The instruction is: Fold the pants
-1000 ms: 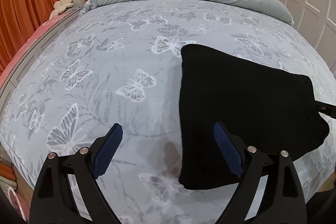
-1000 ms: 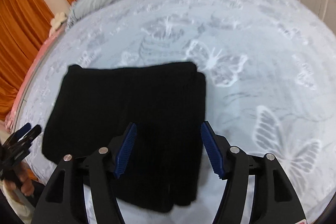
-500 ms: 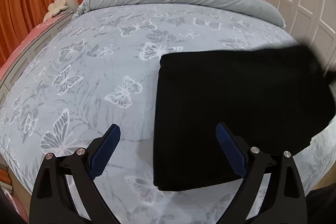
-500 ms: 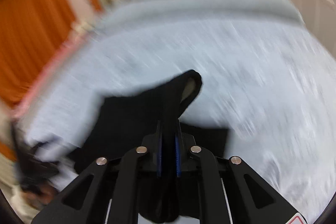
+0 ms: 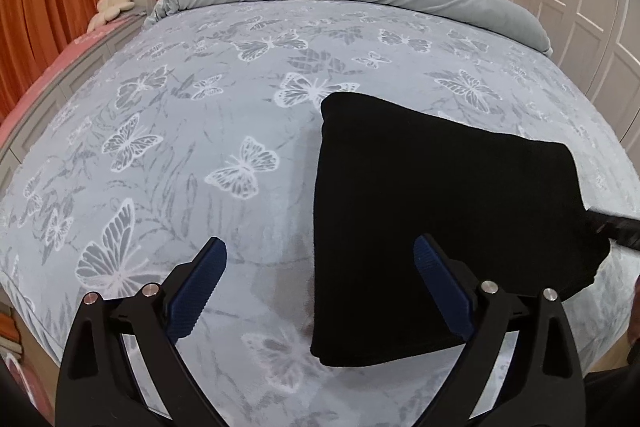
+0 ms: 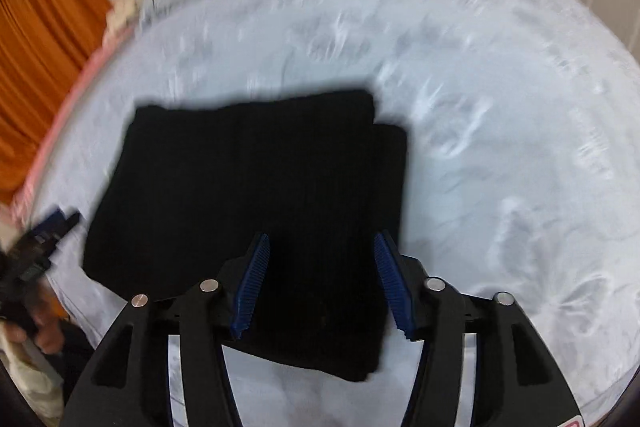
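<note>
Left wrist view: the black pants point(image 5: 440, 219) lie folded into a flat block on the butterfly-print bed point(image 5: 200, 147), toward 3 o'clock of the frame. The fold looks nearly done, so squaring the edges without dragging the layers is probably what matters. The left claw point(image 5: 320, 291) stands wide and empty, hovering over the block's left edge.

Right wrist view: the pants point(image 6: 248, 187) sit centre-left, a lower layer peeking out at 3 o'clock. The right claw point(image 6: 320, 283) is opening, its pads clear of the cloth.
</note>
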Demonstrator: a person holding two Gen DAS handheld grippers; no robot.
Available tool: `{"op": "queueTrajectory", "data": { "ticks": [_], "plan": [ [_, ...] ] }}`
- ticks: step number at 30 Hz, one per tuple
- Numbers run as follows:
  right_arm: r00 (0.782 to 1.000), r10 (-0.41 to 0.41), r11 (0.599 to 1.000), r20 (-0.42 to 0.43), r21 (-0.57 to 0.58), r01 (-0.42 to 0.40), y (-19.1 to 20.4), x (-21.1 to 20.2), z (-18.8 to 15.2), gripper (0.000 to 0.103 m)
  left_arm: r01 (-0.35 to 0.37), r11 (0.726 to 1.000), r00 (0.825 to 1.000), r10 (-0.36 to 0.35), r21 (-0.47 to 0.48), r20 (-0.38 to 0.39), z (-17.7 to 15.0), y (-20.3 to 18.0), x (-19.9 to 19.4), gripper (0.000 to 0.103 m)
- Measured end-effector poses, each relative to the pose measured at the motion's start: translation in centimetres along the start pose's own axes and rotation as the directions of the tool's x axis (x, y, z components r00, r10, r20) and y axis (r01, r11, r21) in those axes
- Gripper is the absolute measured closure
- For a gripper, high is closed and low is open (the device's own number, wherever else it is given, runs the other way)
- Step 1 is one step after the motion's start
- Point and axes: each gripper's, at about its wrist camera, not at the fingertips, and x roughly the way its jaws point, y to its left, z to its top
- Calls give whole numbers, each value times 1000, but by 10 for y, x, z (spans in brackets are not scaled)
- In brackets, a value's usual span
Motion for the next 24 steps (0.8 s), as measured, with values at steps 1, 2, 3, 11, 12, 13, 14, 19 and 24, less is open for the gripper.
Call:
{"op": "queueTrajectory", "data": {
  "ticks": [1,2,3,11,12,13,14,19,24],
  "plan": [
    [1000,-22,999,15,-28,23,9,1,-2,79,-3,1000,1000,3,4,1,0,0,0,10],
    [998,-44,996,43,-71,47,19,-4,-1,88,-5,1000,1000,5,6,1,0,0,0,10],
    [994,-37,993,103,-110,48,34,-22,3,91,-7,1000,1000,7,1,3,1,1,0,10],
    [990,-52,995,129,-78,63,9,-50,6,78,-4,1000,1000,4,-24,-7,3,6,3,10],
    [987,-159,987,25,-19,159,-13,-23,0,76,-10,1000,1000,10,-16,-14,3,5,5,10],
    [970,-240,970,-32,31,241,-28,-11,-5,74,-17,1000,1000,17,-5,-22,2,4,8,10],
    [969,-245,968,-35,53,246,-36,-11,-7,74,-21,1000,999,21,0,-26,1,3,9,10],
    [978,-88,994,188,83,74,-34,-59,-4,45,22,999,999,-24,-35,-34,2,5,6,9],
    [995,-7,997,102,73,-1,-13,-30,14,39,63,997,992,-67,-32,-109,-5,-5,21,9]
  ]
}}
